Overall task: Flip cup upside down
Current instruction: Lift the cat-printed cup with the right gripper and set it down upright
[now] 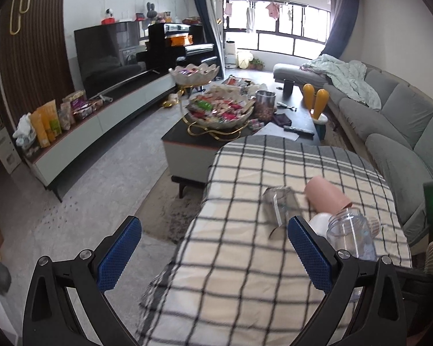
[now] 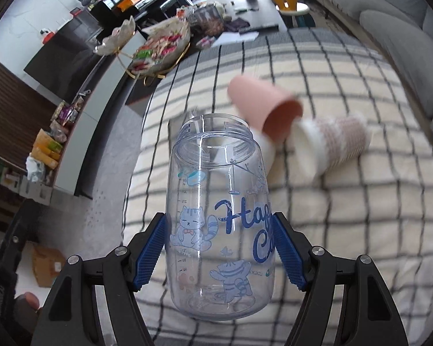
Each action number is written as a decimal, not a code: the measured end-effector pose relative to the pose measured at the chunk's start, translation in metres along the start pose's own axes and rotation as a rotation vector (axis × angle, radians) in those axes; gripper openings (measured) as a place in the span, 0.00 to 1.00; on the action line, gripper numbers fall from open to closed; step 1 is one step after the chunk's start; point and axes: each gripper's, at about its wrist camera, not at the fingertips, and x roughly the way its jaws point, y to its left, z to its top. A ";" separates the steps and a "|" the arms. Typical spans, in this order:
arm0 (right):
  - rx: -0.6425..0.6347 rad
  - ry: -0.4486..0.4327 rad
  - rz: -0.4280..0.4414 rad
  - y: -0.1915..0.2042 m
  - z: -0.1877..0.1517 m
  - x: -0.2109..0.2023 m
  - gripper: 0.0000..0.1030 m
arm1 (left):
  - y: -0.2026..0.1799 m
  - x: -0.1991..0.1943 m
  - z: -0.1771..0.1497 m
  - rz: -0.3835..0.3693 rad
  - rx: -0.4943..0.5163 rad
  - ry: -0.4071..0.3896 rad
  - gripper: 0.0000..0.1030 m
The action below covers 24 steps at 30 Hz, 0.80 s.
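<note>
My right gripper (image 2: 219, 248) is shut on a clear plastic cup with blue cat prints (image 2: 216, 201), held above the checked cloth with its open mouth pointing away from me. The same cup shows in the left wrist view (image 1: 352, 233), at the right. A pink cup (image 2: 262, 103) lies on its side on the cloth, mouth toward me, next to a white and pink ribbed cup (image 2: 332, 144), also on its side. In the left wrist view a clear glass cup (image 1: 280, 204) stands upside down left of the pink cup (image 1: 326, 196). My left gripper (image 1: 213, 248) is open and empty over the cloth's left part.
The checked cloth (image 1: 245, 274) covers a raised surface with floor to its left. Beyond it stands a coffee table (image 1: 187, 144) with snack bowls (image 1: 219, 109). A grey sofa (image 1: 389, 121) runs along the right, a TV cabinet (image 1: 101, 121) along the left.
</note>
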 end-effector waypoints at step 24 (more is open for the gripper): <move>-0.012 0.019 -0.096 0.013 -0.040 0.069 0.71 | 0.037 0.030 -0.060 -0.016 0.002 0.084 1.00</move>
